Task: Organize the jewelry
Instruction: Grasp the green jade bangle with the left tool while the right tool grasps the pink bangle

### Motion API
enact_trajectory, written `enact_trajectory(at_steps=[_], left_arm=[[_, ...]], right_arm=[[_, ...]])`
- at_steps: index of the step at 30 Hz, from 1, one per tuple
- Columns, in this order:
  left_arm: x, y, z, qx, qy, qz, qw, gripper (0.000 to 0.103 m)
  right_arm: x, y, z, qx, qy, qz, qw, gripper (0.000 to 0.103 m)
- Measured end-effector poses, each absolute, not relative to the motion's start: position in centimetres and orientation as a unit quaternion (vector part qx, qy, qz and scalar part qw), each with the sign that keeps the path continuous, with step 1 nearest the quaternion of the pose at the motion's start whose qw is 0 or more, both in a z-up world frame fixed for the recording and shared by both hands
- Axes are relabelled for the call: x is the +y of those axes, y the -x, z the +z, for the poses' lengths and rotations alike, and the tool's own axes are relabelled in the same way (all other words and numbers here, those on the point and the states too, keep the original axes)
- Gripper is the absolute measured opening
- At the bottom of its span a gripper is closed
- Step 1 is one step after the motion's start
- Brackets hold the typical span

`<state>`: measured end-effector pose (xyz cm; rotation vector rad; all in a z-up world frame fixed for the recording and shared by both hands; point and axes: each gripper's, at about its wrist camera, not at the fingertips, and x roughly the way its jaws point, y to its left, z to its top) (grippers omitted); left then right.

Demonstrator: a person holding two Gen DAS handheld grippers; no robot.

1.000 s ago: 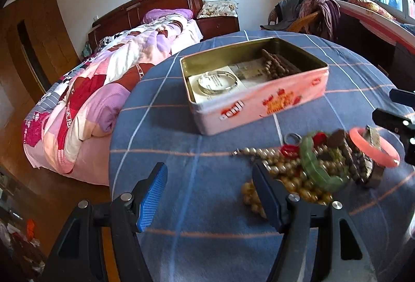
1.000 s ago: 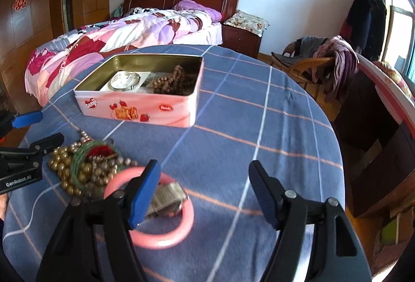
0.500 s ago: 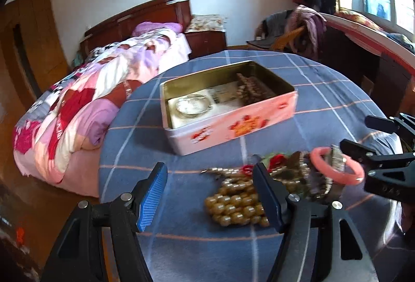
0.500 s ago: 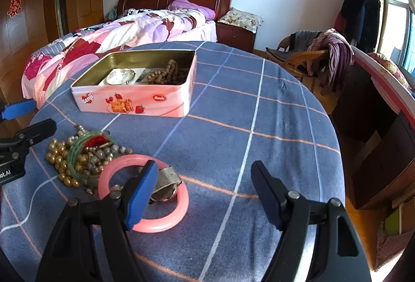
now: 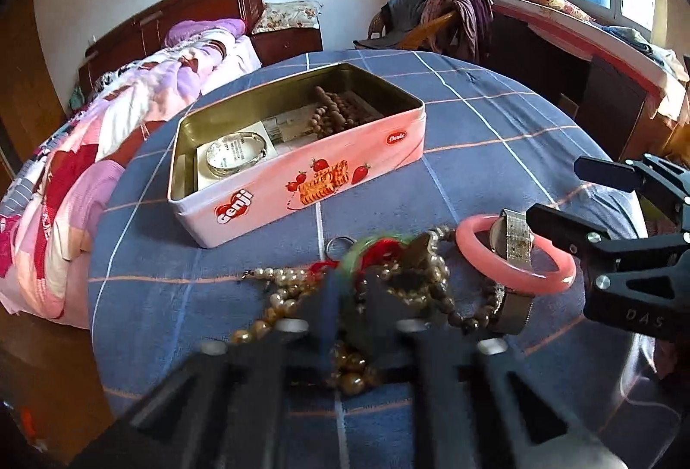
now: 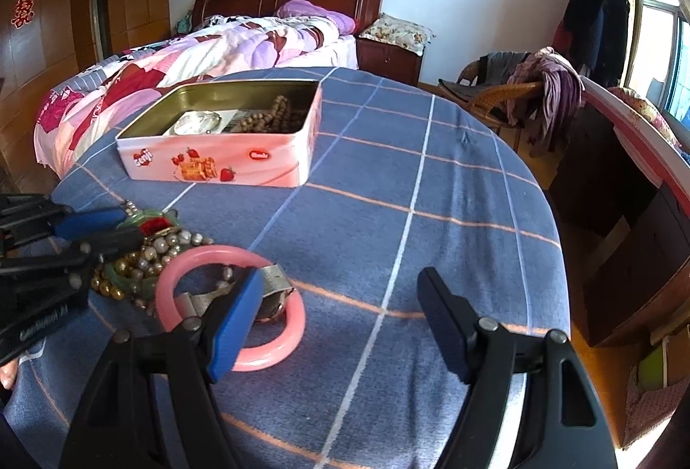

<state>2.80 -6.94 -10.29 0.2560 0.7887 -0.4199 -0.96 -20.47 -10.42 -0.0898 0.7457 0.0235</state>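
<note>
Showing right gripper [image 6: 340, 322] spread; left gripper [image 5: 351, 296] blurred

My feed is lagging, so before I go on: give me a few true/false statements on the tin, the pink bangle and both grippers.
1. The tin is open, with wooden beads and a silver bangle inside. True.
2. The pink bangle lies in the tin. False: it lies on the tablecloth, with a watch across it.
3. The right gripper is open. True.
4. The left gripper is far from the jewelry. False: it is at the bead pile.
5. The tablecloth is plain red. False: blue with a grid.
</note>
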Motion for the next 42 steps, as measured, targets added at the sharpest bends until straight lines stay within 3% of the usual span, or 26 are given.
enact_trajectory(at_steps=[13, 23, 34, 37, 39, 42], left_arm=[[-3.6, -1.7, -5.5, 0.301, -0.090, -0.181, 0.932, 0.006], [-2.6, -2.6, -7.1, 0.316, -0.098, -0.156, 0.931, 0.006], [-2.2, -2.4, -7.9, 0.326, -0.097, -0.153, 0.928, 0.006], [-2.2, -2.5, -8.2, 0.329, -0.095, -0.155, 0.927, 0.006], [-2.1, -2.6, -8.3, 0.332, -0.093, -0.156, 0.926, 0.006], [-2.0, -2.6, -8.3, 0.332, -0.092, -0.156, 0.926, 0.006]], right_arm=[[-21.1, 1.1, -9.8, 0.353, 0.022, 0.013, 0.935, 0.077], [-20.1, 1.3, -9.3, 0.349, 0.013, 0.054, 0.936, 0.075], [-15.5, 1.5, -10.0, 0.364, 0.060, 0.130, 0.920, 0.051], [-14.9, 1.0, -10.8, 0.380, 0.072, 0.134, 0.912, 0.036], [-14.5, 0.9, -11.0, 0.384, 0.082, 0.138, 0.909, 0.021], [-14.1, 1.1, -10.8, 0.377, 0.098, 0.135, 0.911, 0.017]])
